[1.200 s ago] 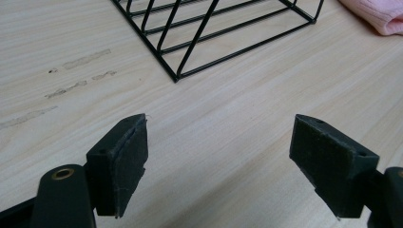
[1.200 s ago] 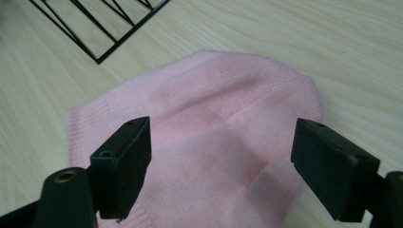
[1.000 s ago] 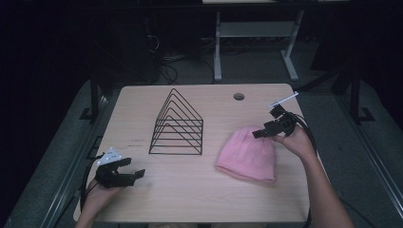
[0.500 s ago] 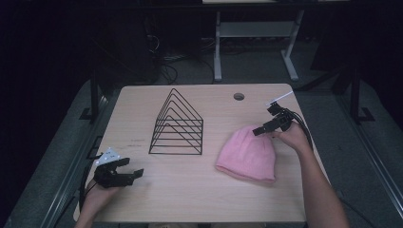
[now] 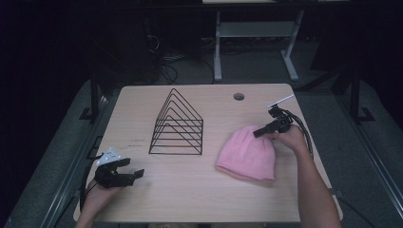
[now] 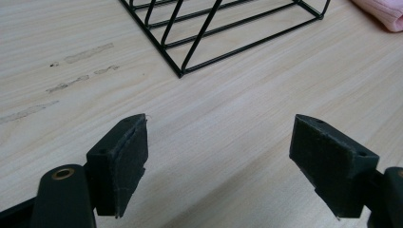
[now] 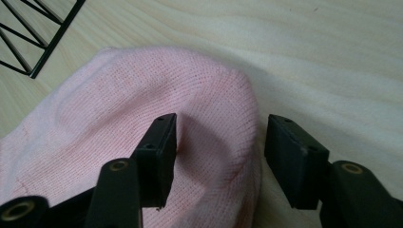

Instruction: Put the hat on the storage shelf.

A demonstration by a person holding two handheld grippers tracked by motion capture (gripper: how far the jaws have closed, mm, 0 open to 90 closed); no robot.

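Dark floor and metal frame legs are surrounding a pale wooden desk (image 5: 199, 190) in the high view. On it a black wire rack (image 5: 177, 124) is standing near the middle, and a pink knit hat (image 5: 247, 154) is lying to its right. The left hand-held gripper (image 5: 130, 167) is resting near the front left corner, jaws spread and holding nothing. The right hand-held gripper (image 5: 258, 133) is reaching onto the hat's far end.

Left gripper view: the left hand-held gripper (image 6: 218, 161) is gaping wide over bare wood, the rack (image 6: 223, 28) lying ahead.

Right gripper view: the right hand-held gripper (image 7: 218, 156) is sitting partly open, its jaws straddling a raised fold of the hat (image 7: 142, 118), not yet closing on it.
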